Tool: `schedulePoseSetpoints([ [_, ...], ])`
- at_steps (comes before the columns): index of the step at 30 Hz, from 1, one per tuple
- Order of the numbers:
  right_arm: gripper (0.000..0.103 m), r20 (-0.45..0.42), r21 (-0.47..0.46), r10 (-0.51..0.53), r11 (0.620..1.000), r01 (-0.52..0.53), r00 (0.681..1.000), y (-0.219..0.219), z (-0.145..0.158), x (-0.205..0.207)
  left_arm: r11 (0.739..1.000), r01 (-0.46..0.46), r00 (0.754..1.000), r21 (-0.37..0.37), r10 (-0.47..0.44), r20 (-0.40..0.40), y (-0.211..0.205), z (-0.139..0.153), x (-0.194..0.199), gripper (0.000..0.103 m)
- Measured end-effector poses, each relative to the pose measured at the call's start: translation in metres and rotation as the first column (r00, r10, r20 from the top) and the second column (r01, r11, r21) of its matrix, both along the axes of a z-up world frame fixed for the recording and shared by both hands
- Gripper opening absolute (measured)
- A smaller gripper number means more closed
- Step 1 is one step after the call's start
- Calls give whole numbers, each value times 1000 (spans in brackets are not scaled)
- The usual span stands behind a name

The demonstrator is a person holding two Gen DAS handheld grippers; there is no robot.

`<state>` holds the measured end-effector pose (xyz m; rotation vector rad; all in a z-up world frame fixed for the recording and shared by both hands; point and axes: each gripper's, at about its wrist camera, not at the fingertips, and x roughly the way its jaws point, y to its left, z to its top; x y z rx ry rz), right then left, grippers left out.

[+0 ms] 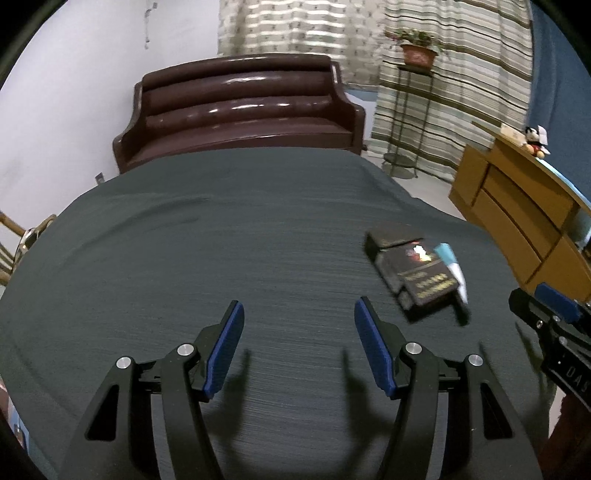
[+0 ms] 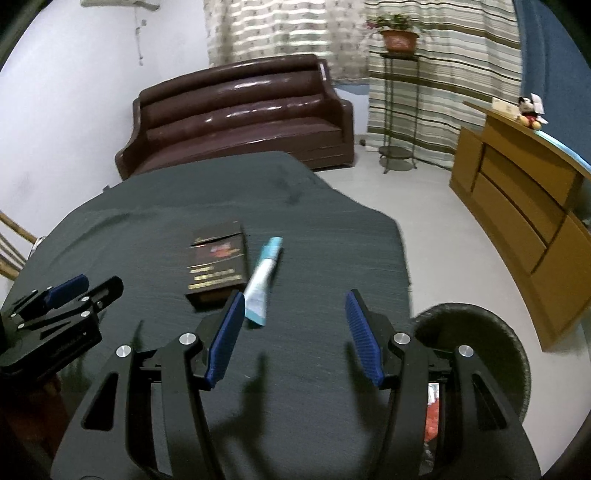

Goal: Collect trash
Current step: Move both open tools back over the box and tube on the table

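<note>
Tabletop (image 2: pixel 314 229) under a dark grey cloth fills the middle of both wrist views. Two pieces of trash lie on it side by side: a dark box (image 2: pixel 217 264) with gold lettering, its lid flap partly raised, and a light blue and white tube (image 2: pixel 261 282) just to the box's right, seemingly touching its edge. Motion blur softens both.

From the right wrist, the right gripper (image 2: pixel 295 334) hangs above the cloth with its jaws apart and nothing between them. Its left blue pad (image 2: pixel 225 339) sits close to the near end of the tube; whether it touches the tube cannot be told. A black bin (image 2: pixel 491 332) with a dark liner stands on the floor just past the tabletop's right edge, partly hidden behind the gripper; something red shows inside it.

From the left wrist, the left gripper (image 1: pixel 299 347) also hovers over bare cloth, jaws released and empty. Box (image 1: pixel 410 275) and tube (image 1: pixel 452 271) lie ahead and to its right, apart from it. The right gripper (image 1: pixel 554 314) enters at the right edge of this view, and the left gripper (image 2: pixel 62 295) shows at the left edge of the other.

Beyond the tabletop stands a brown sofa (image 2: pixel 240 114) against a white wall. Striped curtains (image 2: pixel 443 85), a potted plant (image 2: pixel 399 35) on a tall metal stand, and a wooden cabinet (image 2: pixel 517 192) line the right side.
</note>
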<state>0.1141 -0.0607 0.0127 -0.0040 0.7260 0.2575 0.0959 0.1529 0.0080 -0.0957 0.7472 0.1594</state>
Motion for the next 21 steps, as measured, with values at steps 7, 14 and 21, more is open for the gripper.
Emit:
schedulePoseSetpoints([
  [7, 55, -56, -48, 40, 998, -42, 998, 30, -11, 11, 999, -27, 999, -20, 27, -17, 15, -5, 4, 61],
  [14, 55, -106, -76, 11, 997, -19, 994, 35, -17, 28, 999, -9, 1000, -45, 8, -25, 15, -7, 10, 61],
  [21, 55, -138, -82, -19, 997, 8, 990, 31, -21, 41, 998, 8, 1000, -56, -10, -24, 16, -9, 13, 61],
])
